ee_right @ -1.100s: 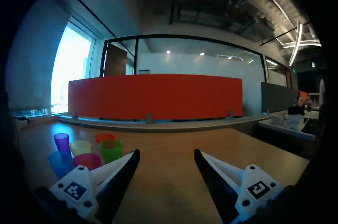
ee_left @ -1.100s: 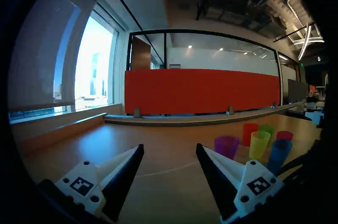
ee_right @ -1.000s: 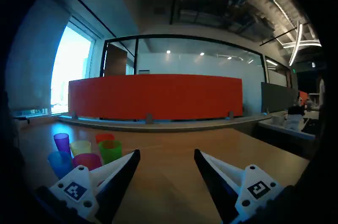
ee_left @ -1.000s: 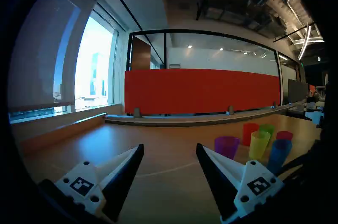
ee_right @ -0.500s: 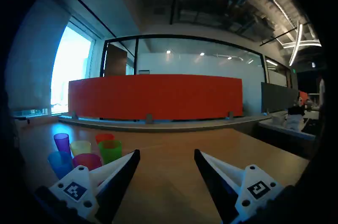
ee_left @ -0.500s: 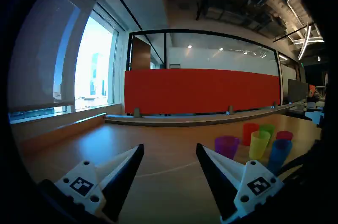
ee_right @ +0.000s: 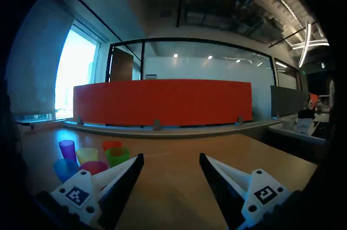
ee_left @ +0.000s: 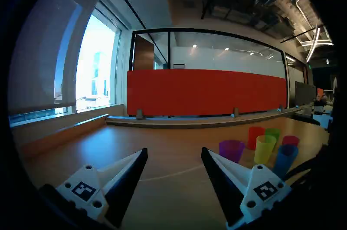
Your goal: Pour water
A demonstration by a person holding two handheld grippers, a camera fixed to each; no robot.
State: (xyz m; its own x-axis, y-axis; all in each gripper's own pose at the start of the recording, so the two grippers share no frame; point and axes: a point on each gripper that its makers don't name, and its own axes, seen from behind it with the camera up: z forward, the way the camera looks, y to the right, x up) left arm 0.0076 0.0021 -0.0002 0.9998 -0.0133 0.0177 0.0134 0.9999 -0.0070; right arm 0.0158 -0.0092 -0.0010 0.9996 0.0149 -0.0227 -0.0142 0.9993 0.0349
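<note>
Six cups (ee_left: 264,149) stand in a close cluster on the table (ee_left: 165,143).

Left gripper view: the left gripper (ee_left: 174,149) is spread wide with nothing between its fingers, low over bare wood. The cluster lies ahead and to its right, apart from it. The purple cup (ee_left: 231,149) stands nearest the right finger, and the base of the blue cup (ee_left: 286,156) is hidden behind that finger.

Right gripper view: the right gripper (ee_right: 171,155) is likewise wide and empty. The cups lie ahead and to its left, with the magenta cup (ee_right: 93,167) and green cup (ee_right: 117,156) just beyond the left finger and partly behind it.

Step in hand, as judged: approach, before any grasp, with pouring not yet begun. Whether any cup holds water cannot be told. The next move probably calls for a gripper to turn inward toward the cluster and close around one cup's wall. Because the cups stand so close, the fingers must slip between neighbours without knocking them.
</note>
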